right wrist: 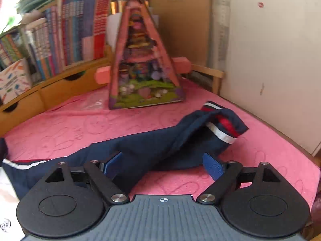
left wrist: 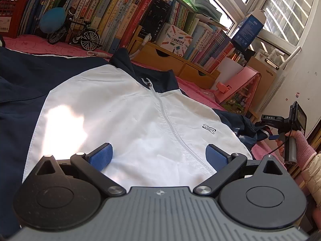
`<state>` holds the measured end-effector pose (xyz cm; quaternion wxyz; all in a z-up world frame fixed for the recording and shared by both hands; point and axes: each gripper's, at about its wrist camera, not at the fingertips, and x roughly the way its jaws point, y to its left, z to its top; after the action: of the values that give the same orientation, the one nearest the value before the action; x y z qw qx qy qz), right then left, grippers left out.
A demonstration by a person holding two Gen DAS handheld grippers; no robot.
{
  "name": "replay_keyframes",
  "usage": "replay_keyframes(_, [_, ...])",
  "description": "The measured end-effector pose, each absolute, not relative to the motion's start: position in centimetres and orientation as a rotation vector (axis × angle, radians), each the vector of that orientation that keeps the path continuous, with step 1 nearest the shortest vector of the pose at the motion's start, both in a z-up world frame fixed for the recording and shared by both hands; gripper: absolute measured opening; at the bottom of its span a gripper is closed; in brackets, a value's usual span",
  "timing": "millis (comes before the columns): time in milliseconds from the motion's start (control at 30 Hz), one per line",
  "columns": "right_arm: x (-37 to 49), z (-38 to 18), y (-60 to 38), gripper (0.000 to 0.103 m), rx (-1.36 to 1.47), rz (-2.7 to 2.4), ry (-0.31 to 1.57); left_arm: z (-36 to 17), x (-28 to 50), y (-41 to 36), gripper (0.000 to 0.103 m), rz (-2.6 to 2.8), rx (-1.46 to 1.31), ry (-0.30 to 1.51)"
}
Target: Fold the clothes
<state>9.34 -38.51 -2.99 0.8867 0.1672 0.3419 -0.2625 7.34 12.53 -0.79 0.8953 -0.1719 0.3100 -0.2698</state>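
Jacket (left wrist: 120,104): light, limp, likely slippery shell. Sleeve (right wrist: 160,146) best pinched near cuff (right wrist: 222,128). Left gripper (left wrist: 158,156) and right gripper (right wrist: 162,164) jaws spread, holding nothing

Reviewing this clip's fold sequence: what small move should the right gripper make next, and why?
Probably ease the open right gripper down and close on the navy sleeve, which lies crumpled out sideways on the pink cover, unfolded; the left gripper hovers open over the jacket.

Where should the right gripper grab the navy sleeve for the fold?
Probably at the striped cuff, coming from above. The sleeve lies bunched on the pink cover, cuff outermost. The right gripper is open, straddling mid-sleeve.
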Motion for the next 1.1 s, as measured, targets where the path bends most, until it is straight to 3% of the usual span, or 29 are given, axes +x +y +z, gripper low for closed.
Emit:
replay_keyframes(67, [9.4, -3.5, -41.8, 0.103, 0.425, -0.665, 0.713, -0.8, 7.3, 12.6, 0.1, -0.561, -0.363, 0.642])
replay_keyframes(233, [10.9, -6.0, -46.2, 0.103, 0.635, -0.865, 0.662, -0.9, 7.3, 12.6, 0.1, -0.561, -0.372, 0.639])
replay_keyframes(267, [11.4, -6.3, -46.4, 0.088, 0.638, -0.876, 0.642, -0.9, 7.3, 12.7, 0.1, -0.563, -0.378, 0.638])
replay_keyframes(367, [12.2, -5.4, -45.5, 0.026, 0.597, -0.747, 0.632, -1.1, 7.4, 13.2, 0.1, -0.571, -0.426, 0.631])
replay_keyframes(400, [12.1, -4.8, -45.1, 0.017, 0.615, -0.685, 0.611, -1.2, 7.4, 13.5, 0.101, -0.575, -0.451, 0.627])
replay_keyframes(500, [12.0, -1.3, -41.9, 0.011, 0.599, -0.471, 0.52, -1.3, 7.5, 13.7, 0.1, -0.577, -0.475, 0.622])
replay_keyframes(767, [10.1, 8.2, -24.6, 0.013, 0.428, 0.488, 0.343, -1.4, 7.6, 13.8, 0.101, -0.579, -0.487, 0.617])
replay_keyframes(833, [9.5, 9.5, -20.5, 0.033, 0.315, 0.589, 0.335, -1.4, 7.6, 13.8, 0.101, -0.579, -0.49, 0.615])
replay_keyframes(867, [9.2, 9.7, -18.8, 0.065, 0.244, 0.579, 0.337, -1.4, 7.6, 13.9, 0.101, -0.579, -0.49, 0.614])
replay_keyframes(933, [9.1, 9.2, -16.2, 0.086, 0.084, 0.464, 0.35, -1.4, 7.6, 13.9, 0.1, -0.58, -0.492, 0.613])
replay_keyframes(1100, [8.6, 5.9, -11.6, 0.086, -0.32, 0.231, 0.372, -1.4, 7.5, 14.0, 0.101, -0.576, -0.495, 0.61])
